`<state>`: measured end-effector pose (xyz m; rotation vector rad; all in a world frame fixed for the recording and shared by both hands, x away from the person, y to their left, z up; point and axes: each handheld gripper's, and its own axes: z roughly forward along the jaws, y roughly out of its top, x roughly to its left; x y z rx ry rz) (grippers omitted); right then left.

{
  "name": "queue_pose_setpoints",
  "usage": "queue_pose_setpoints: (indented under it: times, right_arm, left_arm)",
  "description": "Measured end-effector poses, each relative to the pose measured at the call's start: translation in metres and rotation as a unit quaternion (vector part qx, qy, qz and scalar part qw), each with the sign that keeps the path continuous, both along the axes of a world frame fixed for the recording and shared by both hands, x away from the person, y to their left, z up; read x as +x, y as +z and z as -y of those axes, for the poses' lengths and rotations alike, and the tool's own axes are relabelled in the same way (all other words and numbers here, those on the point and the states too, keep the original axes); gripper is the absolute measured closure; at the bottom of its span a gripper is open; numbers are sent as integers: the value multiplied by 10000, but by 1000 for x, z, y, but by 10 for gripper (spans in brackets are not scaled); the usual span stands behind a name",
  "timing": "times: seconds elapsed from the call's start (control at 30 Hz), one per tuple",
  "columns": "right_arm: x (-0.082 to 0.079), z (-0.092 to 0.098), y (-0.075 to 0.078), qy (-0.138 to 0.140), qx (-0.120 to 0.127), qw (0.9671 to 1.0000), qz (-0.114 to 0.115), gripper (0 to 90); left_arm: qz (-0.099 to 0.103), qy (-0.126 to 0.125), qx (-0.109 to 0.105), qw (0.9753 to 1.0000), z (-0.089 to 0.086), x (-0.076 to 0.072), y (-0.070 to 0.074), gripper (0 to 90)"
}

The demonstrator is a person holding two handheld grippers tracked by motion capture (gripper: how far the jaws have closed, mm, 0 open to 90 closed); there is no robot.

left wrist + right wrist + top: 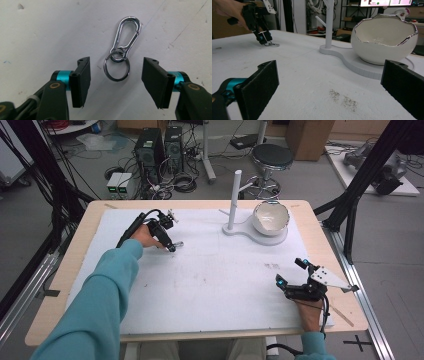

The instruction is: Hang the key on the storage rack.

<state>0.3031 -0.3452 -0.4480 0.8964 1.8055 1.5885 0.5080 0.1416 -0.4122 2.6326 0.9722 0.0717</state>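
A silver carabiner clip (pixel 126 35) with a key ring (pixel 117 69) lies flat on the white mat (pixel 210 280). My left gripper (pixel 117 63) points down over it, open, with one jaw on each side of the ring and neither touching it. From above, that gripper (pixel 171 248) is at the mat's left rear with the clip (pixel 178 243) at its tips. My right gripper (pixel 290 271) rests open near the front right with nothing between its jaws. The right gripper view looks between its open gripper (pixel 329 72) toward the left gripper (pixel 263 37) and the clip (pixel 273 44).
A white stand with an upright post (pixel 234 200) and a curved base (pixel 250 234) holds a white eggshell-shaped bowl (pixel 270 217) at the rear right. A dark smudge (pixel 343 98) marks the mat. Beyond the wooden table edge (pixel 200 204) are a stool (pixel 271 157), computers and cables.
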Motion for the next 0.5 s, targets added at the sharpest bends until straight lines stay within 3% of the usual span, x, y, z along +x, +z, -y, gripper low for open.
queue_pose_setpoints:
  times: [0.5]
  right_arm:
    - [0, 0, 0, -1, 1, 10000, -10, 7]
  left_arm:
    - [-127, 73, 48, 9999, 2, 0, -1, 510]
